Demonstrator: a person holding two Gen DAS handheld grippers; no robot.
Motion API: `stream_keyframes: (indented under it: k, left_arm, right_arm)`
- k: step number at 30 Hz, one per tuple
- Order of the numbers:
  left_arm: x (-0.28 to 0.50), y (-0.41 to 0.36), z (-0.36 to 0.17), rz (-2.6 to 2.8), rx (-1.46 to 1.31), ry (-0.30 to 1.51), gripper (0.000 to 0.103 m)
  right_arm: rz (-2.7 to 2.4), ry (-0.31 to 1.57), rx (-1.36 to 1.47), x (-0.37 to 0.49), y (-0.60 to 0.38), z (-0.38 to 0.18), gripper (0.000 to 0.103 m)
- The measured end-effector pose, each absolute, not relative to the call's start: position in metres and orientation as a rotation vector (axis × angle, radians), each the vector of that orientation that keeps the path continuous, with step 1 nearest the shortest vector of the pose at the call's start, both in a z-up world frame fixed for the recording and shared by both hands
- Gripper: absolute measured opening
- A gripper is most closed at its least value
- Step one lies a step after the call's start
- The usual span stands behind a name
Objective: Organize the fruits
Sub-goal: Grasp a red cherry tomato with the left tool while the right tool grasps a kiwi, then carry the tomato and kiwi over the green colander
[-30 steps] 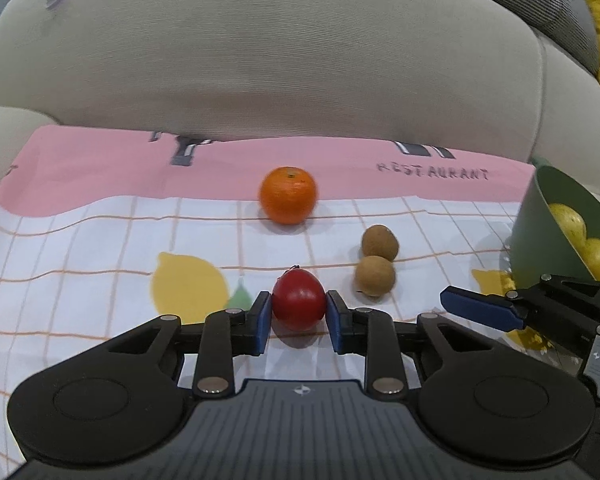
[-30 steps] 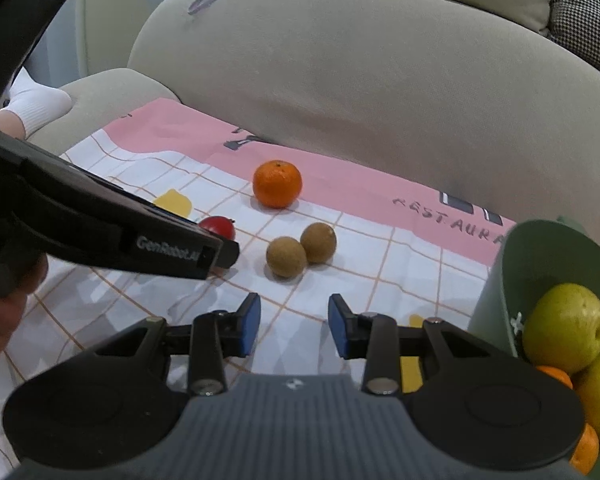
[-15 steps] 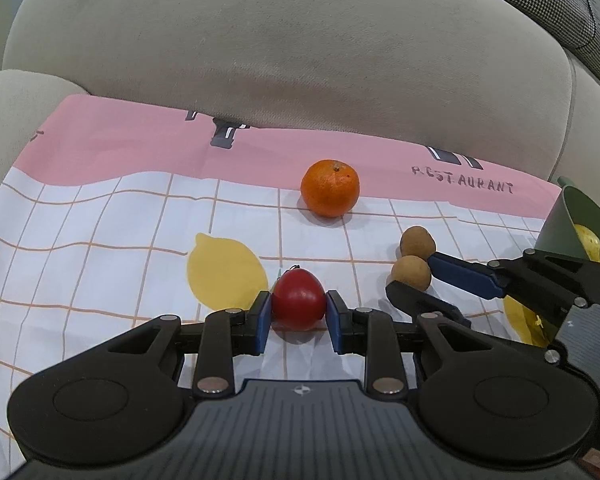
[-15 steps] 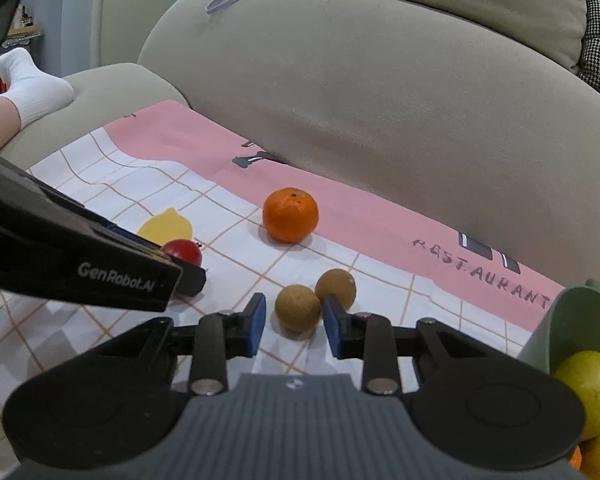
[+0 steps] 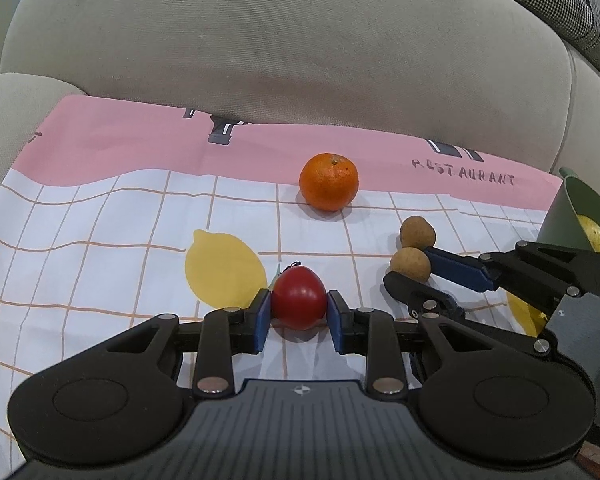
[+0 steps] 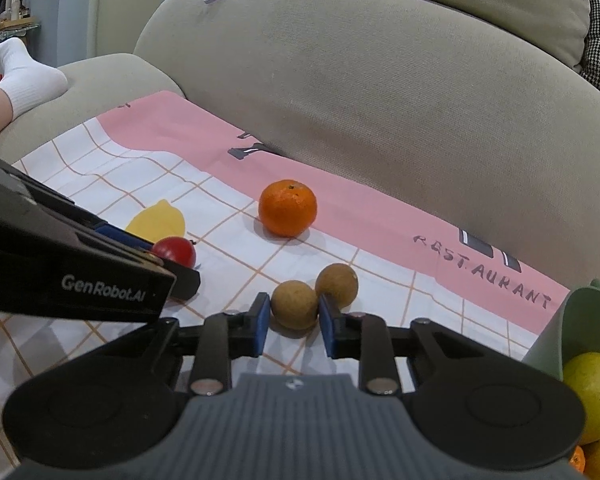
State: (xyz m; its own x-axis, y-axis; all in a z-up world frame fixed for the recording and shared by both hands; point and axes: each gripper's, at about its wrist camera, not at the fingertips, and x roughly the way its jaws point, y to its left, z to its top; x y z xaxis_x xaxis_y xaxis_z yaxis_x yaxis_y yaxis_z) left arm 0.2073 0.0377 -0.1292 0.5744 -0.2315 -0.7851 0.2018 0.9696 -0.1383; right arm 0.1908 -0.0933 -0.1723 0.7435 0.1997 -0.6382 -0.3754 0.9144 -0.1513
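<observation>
The left gripper [image 5: 299,316] is clamped across the middle of a small, glossy red tomato [image 5: 298,297] on the checked cloth [image 5: 100,264], and the right gripper [image 6: 293,324], its jaws just having closed, pinches the nearer of two matte, rough-skinned brown round fruits [image 6: 293,304]. Both look light and firm but round, so a grip off the widest part could squirt them out. The pebbled orange [image 6: 287,207] lies beyond on the cloth, the green bowl [image 6: 572,332] of yellow fruit at the right.

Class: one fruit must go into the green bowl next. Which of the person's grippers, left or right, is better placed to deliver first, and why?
Probably the right. The right gripper grips the nearer brown fruit, and the green bowl sits just beside it. The left gripper grips the red fruit farther from the bowl.
</observation>
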Motion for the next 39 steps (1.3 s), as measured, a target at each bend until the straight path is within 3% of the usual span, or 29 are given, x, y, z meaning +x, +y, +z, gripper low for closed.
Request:
stream_keyframes:
  k: [15,21,39]
  left_arm:
    - [0.206,0.034,-0.128,-0.224,0.011,0.958,0.036]
    - [0.201,0.035,-0.125,-0.208,-0.015,0.947,0.032]
    - [0.153,0.025,-0.072,-0.288,-0.084,0.869,0.031]
  right_arm:
    - [0.310,0.679,-0.304,0.176,-0.094,-0.164,0.023]
    - [0.314,0.678,-0.302,0.162,-0.098,-0.155,0.023]
    - [0.324,0.634,-0.298,0.097,-0.121,-0.114,0.023]
